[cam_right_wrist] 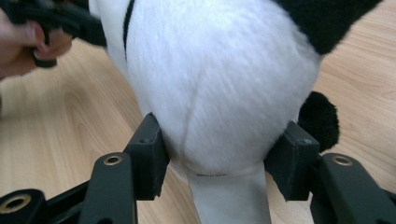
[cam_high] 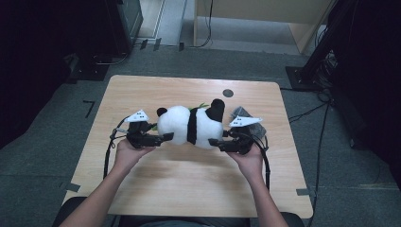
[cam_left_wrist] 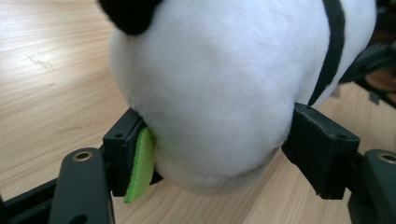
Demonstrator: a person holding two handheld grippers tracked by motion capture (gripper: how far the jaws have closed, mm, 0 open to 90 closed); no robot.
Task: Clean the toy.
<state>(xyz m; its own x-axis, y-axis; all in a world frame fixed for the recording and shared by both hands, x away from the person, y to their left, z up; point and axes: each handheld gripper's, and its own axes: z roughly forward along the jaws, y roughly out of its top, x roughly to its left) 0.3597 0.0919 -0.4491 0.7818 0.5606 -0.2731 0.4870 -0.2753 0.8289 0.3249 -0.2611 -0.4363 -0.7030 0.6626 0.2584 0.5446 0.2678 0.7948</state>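
A black and white panda plush [cam_high: 189, 125] lies on its side on the wooden table [cam_high: 189, 184], between my two grippers. My left gripper [cam_high: 165, 137] stands at its head end. In the left gripper view its jaws [cam_left_wrist: 217, 135] flank the round white head [cam_left_wrist: 210, 84] without denting the fur, and a green felt leaf [cam_left_wrist: 140, 163] lies against the left pad. My right gripper [cam_high: 215, 142] is at the other end. In the right gripper view its pads [cam_right_wrist: 222, 140] squeeze the white rump [cam_right_wrist: 219, 84] from both sides, above a white tag [cam_right_wrist: 229, 196].
A dark grey crumpled thing [cam_high: 243, 113] lies on the table just behind my right gripper. A small black round mark [cam_high: 228, 93] sits near the far edge. Bare wood stretches between the plush and the person's side. Cables and dark stands surround the table on the floor.
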